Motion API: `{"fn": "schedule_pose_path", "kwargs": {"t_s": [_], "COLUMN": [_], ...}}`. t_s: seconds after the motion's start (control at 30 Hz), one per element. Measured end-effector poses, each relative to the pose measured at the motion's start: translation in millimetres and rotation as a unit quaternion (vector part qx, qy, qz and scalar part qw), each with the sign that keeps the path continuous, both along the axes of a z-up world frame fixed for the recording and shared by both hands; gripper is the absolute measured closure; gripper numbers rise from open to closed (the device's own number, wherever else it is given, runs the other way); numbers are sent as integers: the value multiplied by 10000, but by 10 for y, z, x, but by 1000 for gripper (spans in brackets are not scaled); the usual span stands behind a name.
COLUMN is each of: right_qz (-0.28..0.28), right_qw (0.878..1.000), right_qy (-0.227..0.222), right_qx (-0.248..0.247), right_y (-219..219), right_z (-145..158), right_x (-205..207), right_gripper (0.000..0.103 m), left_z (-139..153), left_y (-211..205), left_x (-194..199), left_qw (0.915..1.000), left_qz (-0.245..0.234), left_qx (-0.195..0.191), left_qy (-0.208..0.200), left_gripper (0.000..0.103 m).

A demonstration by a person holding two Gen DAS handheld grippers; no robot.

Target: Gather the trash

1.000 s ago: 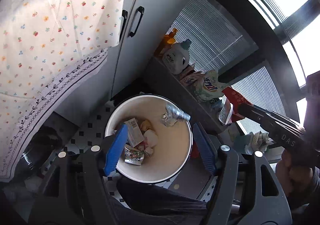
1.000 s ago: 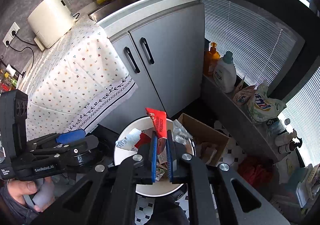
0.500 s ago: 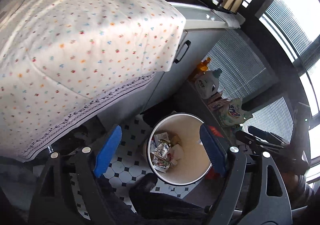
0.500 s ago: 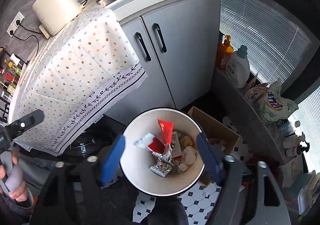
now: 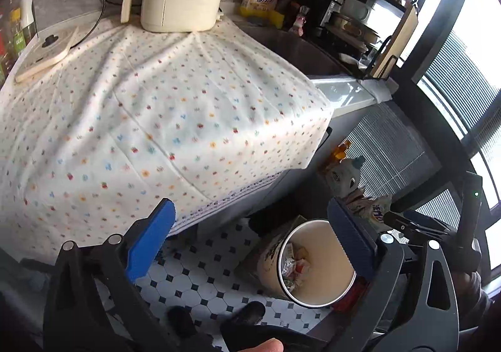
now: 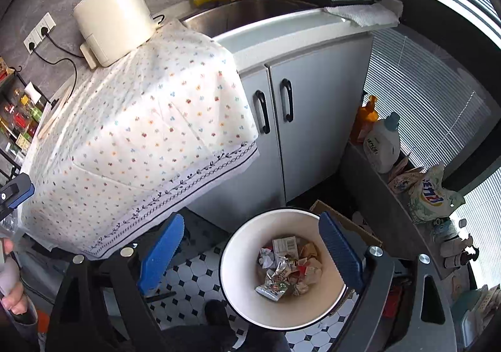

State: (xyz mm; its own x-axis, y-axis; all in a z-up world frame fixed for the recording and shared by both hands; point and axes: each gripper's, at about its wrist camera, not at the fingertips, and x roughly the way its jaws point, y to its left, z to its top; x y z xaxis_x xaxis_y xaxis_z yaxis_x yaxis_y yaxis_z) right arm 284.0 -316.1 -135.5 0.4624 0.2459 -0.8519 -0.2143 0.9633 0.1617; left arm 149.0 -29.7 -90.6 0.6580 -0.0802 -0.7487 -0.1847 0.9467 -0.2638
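1. The trash [image 6: 286,270], crumpled wrappers and a small carton, lies heaped at the bottom of the white bin [image 6: 238,286], which stands on the tiled floor [image 6: 194,280].
2. My right gripper [image 6: 250,253] hangs above the bin; its jaws are opening, with nothing between them.
3. My left gripper [image 5: 250,241] is beside the bin, up near the flowered cloth [image 5: 150,120]; its jaws are opening too, and they are empty.
4. Behind the bin stands the grey cupboard [image 6: 313,120].
5. A cardboard box [image 6: 350,223], I think, touches the bin's far side.
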Motion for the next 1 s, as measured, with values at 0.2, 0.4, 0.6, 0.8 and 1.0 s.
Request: {"fn": "schedule_pose_path", "kwargs": {"t_s": [0.2, 0.4, 0.6, 0.8, 1.0], "right_qz": [-408, -757, -1156, -1363, -1287], "right_qw": [9982, 9948, 9882, 9806, 9779], "right_qy": [-435, -675, -996, -1399, -1643], "right_qx": [25, 62, 142, 138, 150], "right_y": [295, 496, 604, 738, 893], "right_z": [373, 682, 1041, 1389, 1613], "right_x": [-176, -448, -742, -1087, -1410], "right_gripper": [8, 8, 8, 8, 8], "left_z": [295, 467, 650, 820, 1014], "left_y": [348, 567, 617, 608, 557], "left_x": [-74, -222, -391, -528, -727], "left_qw": [9991, 9969, 9916, 9851, 9807], "left_qz": [-263, -546, -980, -1344, -1447], "left_qx": [82, 124, 275, 329, 393], "left_qy": [-315, -545, -801, -1024, -1254], "left_gripper": [6, 6, 6, 6, 6]}}
